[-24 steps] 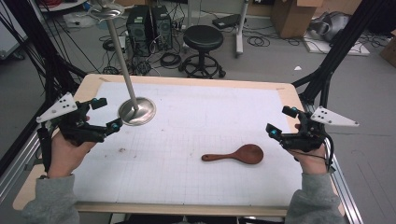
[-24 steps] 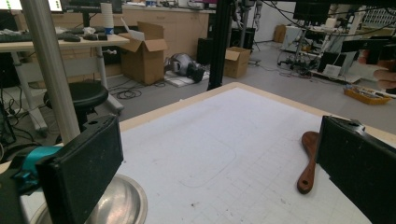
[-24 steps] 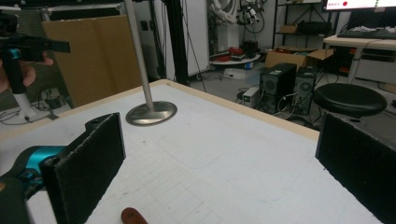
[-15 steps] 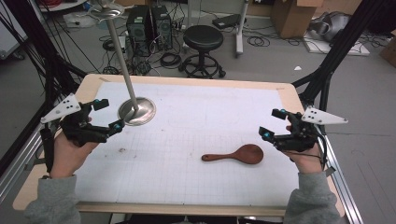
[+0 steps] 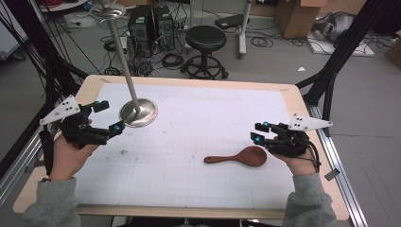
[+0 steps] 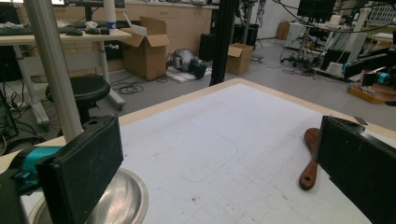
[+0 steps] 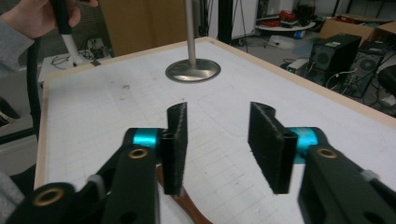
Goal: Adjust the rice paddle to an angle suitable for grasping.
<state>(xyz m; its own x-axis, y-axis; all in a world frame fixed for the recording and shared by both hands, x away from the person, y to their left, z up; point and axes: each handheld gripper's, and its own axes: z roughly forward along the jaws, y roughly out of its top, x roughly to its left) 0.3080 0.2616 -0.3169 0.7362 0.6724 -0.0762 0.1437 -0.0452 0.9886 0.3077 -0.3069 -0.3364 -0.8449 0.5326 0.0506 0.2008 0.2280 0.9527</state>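
White surface (image 5: 198, 142): one wooden spoon (image 5: 239, 157), one metal stand (image 5: 137, 112); left claw (image 5: 108, 116) wide, right claw (image 5: 259, 133) seemingly half-open, both empty

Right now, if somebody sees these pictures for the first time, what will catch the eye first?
Probably the tall metal stand, its round base on the table's far left beside the open left gripper. Next, the wooden spoon lying flat near the right edge, just in front of the open right gripper.
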